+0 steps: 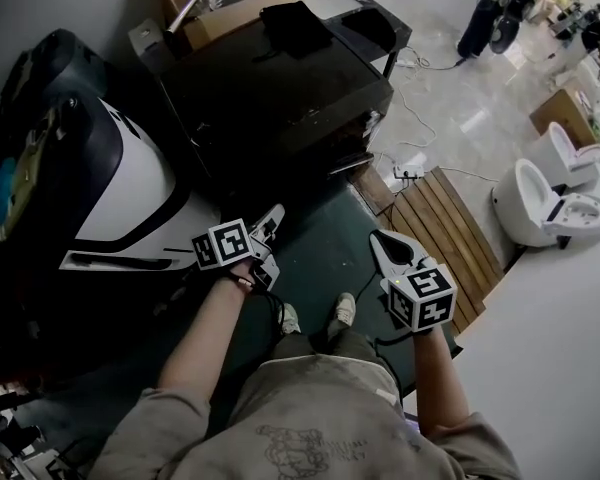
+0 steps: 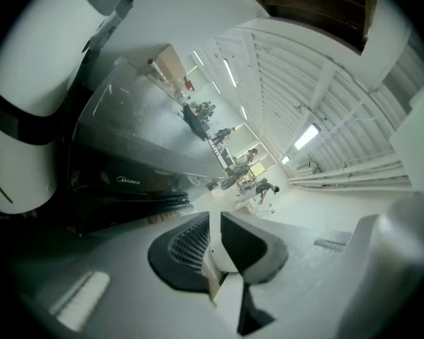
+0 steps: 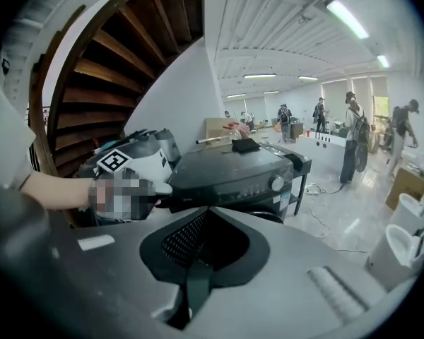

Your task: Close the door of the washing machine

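left fingers [image 2: 187, 249] narrowly parted, empty, washing machine [image 2: 127, 182] just ahead; right fingers [image 3: 180, 242] clenched, machine farther off

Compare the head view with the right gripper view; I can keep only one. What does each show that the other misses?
Only the head view: the person's shoes, the green mat, the wooden slats. Only the right gripper view: the control knob, the wooden stairs overhead, ceiling lights. Both: the washing machine, the left gripper, a toilet.
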A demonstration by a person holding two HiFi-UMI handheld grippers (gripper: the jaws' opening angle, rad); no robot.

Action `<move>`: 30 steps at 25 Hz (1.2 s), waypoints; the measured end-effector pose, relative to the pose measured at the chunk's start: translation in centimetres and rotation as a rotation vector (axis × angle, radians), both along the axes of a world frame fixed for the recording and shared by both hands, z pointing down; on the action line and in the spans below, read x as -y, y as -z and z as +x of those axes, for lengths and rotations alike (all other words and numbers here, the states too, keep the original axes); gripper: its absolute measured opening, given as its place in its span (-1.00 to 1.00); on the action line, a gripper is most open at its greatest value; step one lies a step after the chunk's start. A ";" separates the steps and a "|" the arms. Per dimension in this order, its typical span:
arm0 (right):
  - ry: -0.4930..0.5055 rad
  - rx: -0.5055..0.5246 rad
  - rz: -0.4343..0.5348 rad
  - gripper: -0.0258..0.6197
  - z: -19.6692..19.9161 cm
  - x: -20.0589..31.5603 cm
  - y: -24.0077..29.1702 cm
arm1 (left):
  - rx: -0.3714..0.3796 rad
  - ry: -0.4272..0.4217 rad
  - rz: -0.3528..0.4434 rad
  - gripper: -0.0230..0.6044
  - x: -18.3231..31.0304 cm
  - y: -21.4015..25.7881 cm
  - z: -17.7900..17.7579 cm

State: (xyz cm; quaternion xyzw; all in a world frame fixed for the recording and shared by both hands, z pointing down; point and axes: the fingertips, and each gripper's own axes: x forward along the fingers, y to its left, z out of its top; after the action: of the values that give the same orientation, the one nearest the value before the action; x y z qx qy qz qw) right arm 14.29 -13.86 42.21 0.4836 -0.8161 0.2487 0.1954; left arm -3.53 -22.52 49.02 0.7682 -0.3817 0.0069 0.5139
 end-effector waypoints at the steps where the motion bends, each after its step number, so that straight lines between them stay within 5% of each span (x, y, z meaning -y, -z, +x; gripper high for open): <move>1: 0.000 0.021 0.016 -0.83 -0.3 0.0 1.1 | 0.025 -0.019 0.021 -0.77 -0.3 0.8 -0.2; 13: 0.042 0.042 0.236 -0.83 -2.2 -1.0 12.7 | 0.305 -0.147 0.404 -0.87 -3.5 13.0 -1.8; 23: 0.134 -0.019 0.421 -0.83 -4.0 -2.1 19.8 | 0.429 -0.172 0.632 -0.90 -5.8 21.3 -2.8; 30: 0.098 0.018 0.584 -0.83 -4.0 -2.8 24.1 | 0.532 -0.212 0.776 -0.90 -7.6 25.4 -2.3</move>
State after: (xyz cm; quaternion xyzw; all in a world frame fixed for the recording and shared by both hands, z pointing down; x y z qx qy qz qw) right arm 10.29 -11.04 18.12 0.4773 -0.8772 -0.0020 0.0523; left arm -5.87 -14.94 23.64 0.9095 -0.3940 0.1127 0.0702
